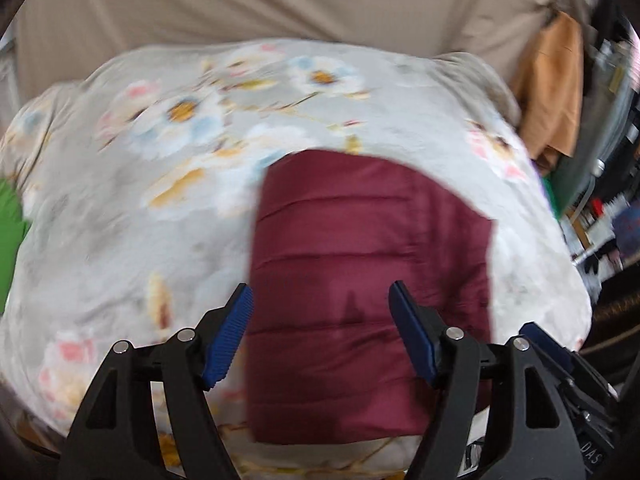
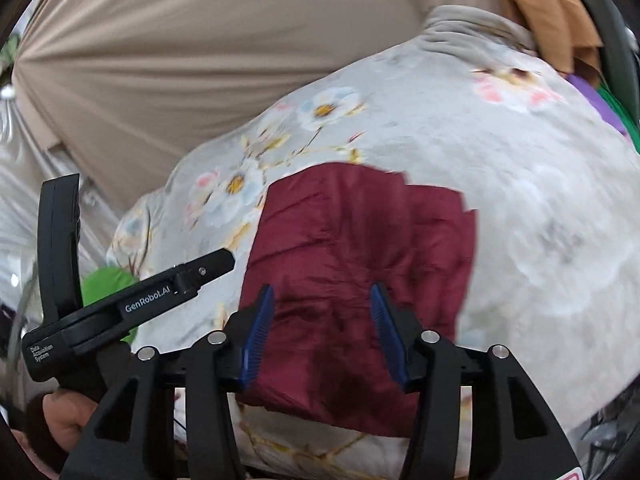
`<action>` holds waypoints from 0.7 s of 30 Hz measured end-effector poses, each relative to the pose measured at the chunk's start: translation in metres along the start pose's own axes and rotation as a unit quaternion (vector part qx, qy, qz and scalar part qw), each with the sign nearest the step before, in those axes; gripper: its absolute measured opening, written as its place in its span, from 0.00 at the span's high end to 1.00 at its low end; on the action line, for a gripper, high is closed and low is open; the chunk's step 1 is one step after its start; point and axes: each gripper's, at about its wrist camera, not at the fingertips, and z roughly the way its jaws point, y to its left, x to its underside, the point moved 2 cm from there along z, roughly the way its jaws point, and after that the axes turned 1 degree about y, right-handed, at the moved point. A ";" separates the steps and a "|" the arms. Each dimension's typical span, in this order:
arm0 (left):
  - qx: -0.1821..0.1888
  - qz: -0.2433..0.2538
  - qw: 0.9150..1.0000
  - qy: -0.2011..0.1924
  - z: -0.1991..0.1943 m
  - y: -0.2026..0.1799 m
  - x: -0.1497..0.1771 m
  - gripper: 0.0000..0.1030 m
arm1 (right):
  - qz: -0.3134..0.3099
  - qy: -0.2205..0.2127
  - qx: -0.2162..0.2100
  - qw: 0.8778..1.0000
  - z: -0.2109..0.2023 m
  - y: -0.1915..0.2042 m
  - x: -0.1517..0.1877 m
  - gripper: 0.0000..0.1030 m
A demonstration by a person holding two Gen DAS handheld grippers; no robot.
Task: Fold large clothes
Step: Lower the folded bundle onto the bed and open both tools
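The maroon quilted garment (image 1: 368, 280) lay folded into a compact rectangle near the front edge of the bed (image 1: 120, 220), on a grey floral cover. In the left wrist view its side edges ran straight and its quilting lines lay level. In the right wrist view the top layer showed creases.

The left hand-held gripper (image 1: 320, 320) hung above the garment with its blue pads spread and nothing between them. The right hand-held gripper (image 2: 322, 328) was likewise spread and empty, above the same piece.

Judged from this, both had let go so that the fold could settle under its own weight. The fold looked complete or nearly so.

No container was in view. Green cloth (image 1: 10, 236) showed at the left edge of the bed and orange cloth (image 1: 552, 88) beyond its far right corner.
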 end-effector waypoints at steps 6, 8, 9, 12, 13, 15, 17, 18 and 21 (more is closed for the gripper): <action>-0.019 -0.013 0.999 0.032 0.015 0.028 0.023 0.34 | -0.047 0.030 0.007 0.998 0.022 0.016 0.022 1.00; -0.014 -0.004 0.999 0.042 0.021 0.026 0.029 0.34 | -0.048 0.042 0.045 0.997 0.033 0.005 0.031 1.00; -0.007 0.004 0.999 0.049 0.025 0.022 0.033 0.34 | -0.035 0.055 0.070 0.995 0.041 -0.009 0.038 1.00; 0.004 0.030 0.998 0.064 0.035 0.012 0.040 0.34 | 0.040 0.079 0.104 0.991 0.051 -0.057 0.059 1.00; 0.005 0.043 0.997 0.069 0.040 0.006 0.044 0.34 | 0.074 0.087 0.099 0.988 0.053 -0.072 0.068 1.00; 0.004 0.058 0.995 0.082 0.051 -0.003 0.051 0.34 | 0.127 0.093 0.081 0.984 0.061 -0.097 0.083 1.00; 0.005 0.067 0.993 0.096 0.066 -0.009 0.059 0.31 | 0.142 0.093 0.070 0.983 0.069 -0.108 0.091 1.00; 0.003 0.071 0.992 0.100 0.071 -0.011 0.060 0.29 | 0.148 0.094 0.063 0.982 0.072 -0.111 0.093 1.00; -0.012 0.093 0.991 0.096 0.081 -0.017 0.063 0.25 | 0.171 0.100 0.055 0.979 0.066 -0.112 0.088 1.00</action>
